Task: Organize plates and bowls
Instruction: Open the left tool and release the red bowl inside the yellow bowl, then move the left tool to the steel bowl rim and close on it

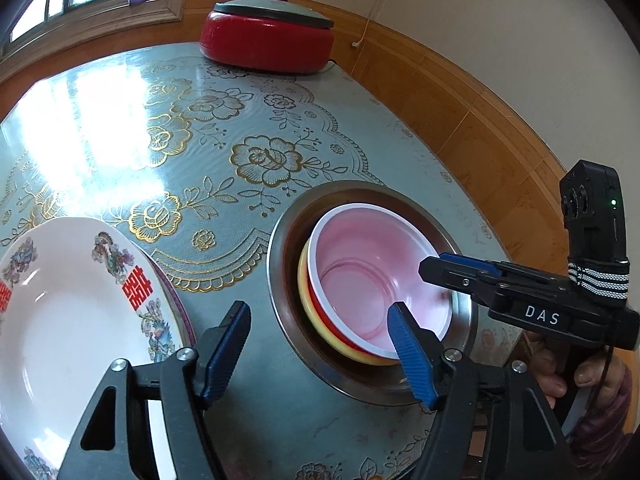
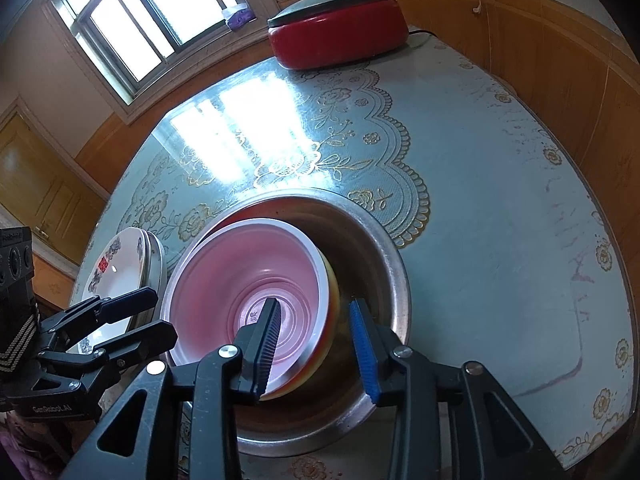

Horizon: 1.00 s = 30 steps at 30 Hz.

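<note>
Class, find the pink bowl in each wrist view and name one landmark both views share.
Left wrist view: the pink bowl sits right of centre, nested in the metal basin.
Right wrist view: the pink bowl is low and left of centre, in the same basin.
Shared landmark: the red lidded pot at the table's far edge.

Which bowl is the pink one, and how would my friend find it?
Find the blue flowered table and the wide metal basin near its front edge. A stack of bowls nests inside; the pink bowl is the top one, pink inside with a white rim, sitting in a yellow bowl.
</note>
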Tool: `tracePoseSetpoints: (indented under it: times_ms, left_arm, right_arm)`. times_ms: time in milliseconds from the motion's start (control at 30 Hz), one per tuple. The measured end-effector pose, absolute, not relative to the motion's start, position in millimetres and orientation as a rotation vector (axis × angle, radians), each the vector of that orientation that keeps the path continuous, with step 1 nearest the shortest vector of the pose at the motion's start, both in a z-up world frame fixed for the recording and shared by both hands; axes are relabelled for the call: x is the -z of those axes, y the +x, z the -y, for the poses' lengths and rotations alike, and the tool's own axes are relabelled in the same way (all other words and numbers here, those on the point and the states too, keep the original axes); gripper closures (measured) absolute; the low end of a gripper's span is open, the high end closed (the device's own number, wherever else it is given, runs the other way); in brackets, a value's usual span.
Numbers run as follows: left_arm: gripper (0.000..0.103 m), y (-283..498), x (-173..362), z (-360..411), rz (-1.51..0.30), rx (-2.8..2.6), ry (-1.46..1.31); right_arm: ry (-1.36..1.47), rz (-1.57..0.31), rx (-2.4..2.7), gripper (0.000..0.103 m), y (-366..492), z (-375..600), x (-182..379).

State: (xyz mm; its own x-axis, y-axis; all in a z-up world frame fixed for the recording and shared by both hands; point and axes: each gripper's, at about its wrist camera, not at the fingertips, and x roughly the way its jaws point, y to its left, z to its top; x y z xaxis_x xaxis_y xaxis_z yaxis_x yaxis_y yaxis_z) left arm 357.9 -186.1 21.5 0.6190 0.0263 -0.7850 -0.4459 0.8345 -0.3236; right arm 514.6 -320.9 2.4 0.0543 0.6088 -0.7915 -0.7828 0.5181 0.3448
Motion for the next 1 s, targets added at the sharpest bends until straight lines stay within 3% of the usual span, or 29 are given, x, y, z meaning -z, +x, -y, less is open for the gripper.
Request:
tracePoseSetpoints:
  times_ms: [367,567,700,1000]
  left_arm:
    - [0.024,354,-19,188,-0.868,-0.289,-0.555]
    - [0.017,353,-23,193,-0.85,-0.296,-0.52]
    - [0.0,354,-26,197,-0.817,-0.293,-0.489]
    - [0.0,358,-25,205,-0.84,-0.266,-0.387]
  right_arm:
    - [-0.176,-1.013,-1.069,0.064,516,335,-18]
    - [-0.144,-1.003,-1.003,0.063,532,350,-21]
    - [-0.13,-1.018,-0.964,0.063,539,357,-17]
    - [-0.171,-1.049,-0.938,0.063,541,360,-6]
